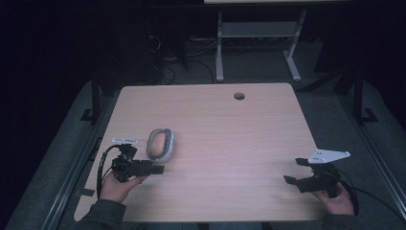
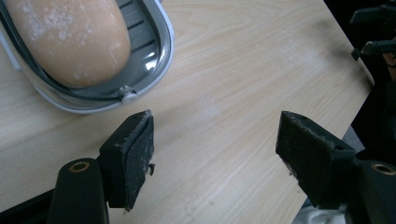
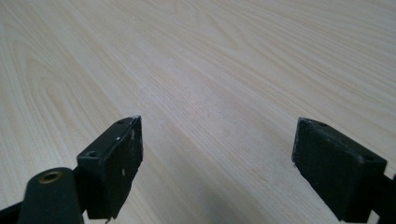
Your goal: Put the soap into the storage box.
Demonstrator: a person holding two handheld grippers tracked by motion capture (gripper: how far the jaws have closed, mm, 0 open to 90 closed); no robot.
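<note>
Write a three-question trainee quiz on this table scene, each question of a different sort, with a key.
1. True or false: the left gripper is clamped on the soap dish.
2. Multiple choice: what lies in the soap dish? A) a sponge B) an orange-tan soap bar C) a spoon
3. Short answer: which gripper is nearer the soap dish?

Key
1. False. Its jaws stand apart over the bare table, with nothing between them; the soap dish lies just beyond them.
2. B.
3. The left gripper. In the high view the right gripper is at the far side of the table, jaws open and empty.
</note>
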